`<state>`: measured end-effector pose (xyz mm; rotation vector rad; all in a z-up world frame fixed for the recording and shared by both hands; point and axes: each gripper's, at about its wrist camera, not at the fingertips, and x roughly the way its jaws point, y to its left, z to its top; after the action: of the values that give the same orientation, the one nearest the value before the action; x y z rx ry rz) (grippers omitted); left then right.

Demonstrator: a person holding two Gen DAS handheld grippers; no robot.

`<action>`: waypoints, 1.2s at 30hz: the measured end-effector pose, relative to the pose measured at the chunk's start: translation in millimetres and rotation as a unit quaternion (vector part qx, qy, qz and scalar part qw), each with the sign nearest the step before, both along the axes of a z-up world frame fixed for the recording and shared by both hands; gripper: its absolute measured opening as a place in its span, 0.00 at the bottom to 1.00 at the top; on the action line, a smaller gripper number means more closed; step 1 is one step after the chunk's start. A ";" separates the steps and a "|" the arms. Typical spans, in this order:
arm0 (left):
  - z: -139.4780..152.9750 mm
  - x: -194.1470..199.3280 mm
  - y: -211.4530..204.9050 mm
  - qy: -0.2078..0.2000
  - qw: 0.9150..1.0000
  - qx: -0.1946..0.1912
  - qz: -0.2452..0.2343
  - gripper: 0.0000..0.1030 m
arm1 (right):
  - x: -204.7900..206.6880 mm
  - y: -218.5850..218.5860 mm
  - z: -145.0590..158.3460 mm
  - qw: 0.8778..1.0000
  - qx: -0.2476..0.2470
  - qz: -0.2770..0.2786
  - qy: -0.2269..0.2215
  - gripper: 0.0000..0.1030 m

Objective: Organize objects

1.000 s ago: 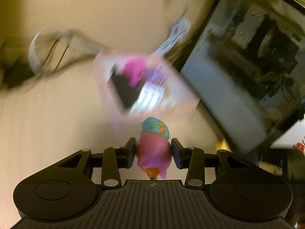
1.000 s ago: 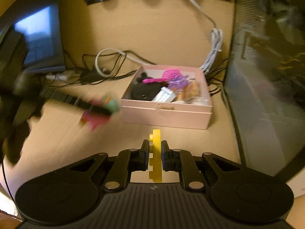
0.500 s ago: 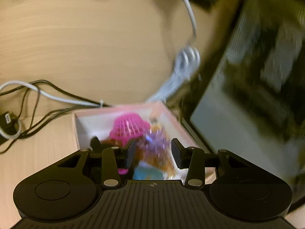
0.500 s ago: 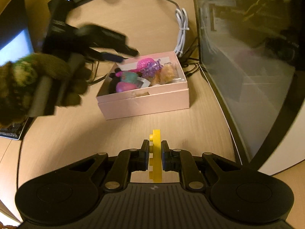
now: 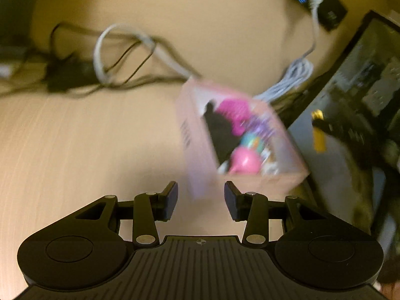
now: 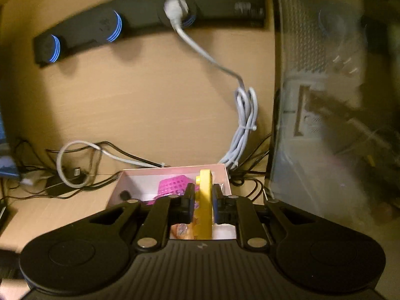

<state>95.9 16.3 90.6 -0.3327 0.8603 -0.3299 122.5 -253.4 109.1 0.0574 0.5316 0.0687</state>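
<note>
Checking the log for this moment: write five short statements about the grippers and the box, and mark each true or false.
1. The left gripper is open and empty. True.
2. The right gripper is empty. False: it is shut on a yellow brick.
3. The pink toy lies in the pink box. True.
4. The yellow brick lies loose in the box. False: it is clamped between the jaws, over the box.
5. A white cable hangs beside the box. True.
</note>
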 end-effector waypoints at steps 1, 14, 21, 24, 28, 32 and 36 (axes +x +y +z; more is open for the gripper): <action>-2.5 -3.0 1.8 0.005 1.000 0.004 0.001 0.43 | 3.7 -0.3 -5.8 1.000 -0.007 -0.008 0.010 0.17; 0.4 32.0 -24.2 -0.022 1.000 0.008 -0.008 0.43 | -47.2 -4.4 -75.3 0.992 -0.098 0.003 0.078 0.50; -23.9 57.7 -33.3 0.020 0.996 0.087 0.008 0.76 | -31.8 3.6 -84.9 0.989 -0.124 0.008 0.082 0.54; -26.0 51.9 -14.8 0.016 0.994 0.097 0.039 0.88 | -24.1 11.8 -85.8 0.990 -0.101 0.017 0.095 0.54; -32.2 57.2 21.3 0.013 0.991 0.102 0.083 0.97 | -11.3 41.2 -79.5 0.992 -0.090 0.036 0.085 0.54; -28.8 75.6 46.0 0.004 0.988 0.121 0.099 0.98 | -0.6 66.4 -76.8 0.989 -0.090 0.069 0.098 0.54; -30.4 79.0 44.2 0.003 0.989 0.126 0.079 0.98 | -2.5 75.2 -79.5 0.988 -0.103 0.057 0.102 0.56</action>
<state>174.8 60.5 60.2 -0.1645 0.8649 -0.0707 119.9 -178.1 29.7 -0.1699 0.7433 0.1207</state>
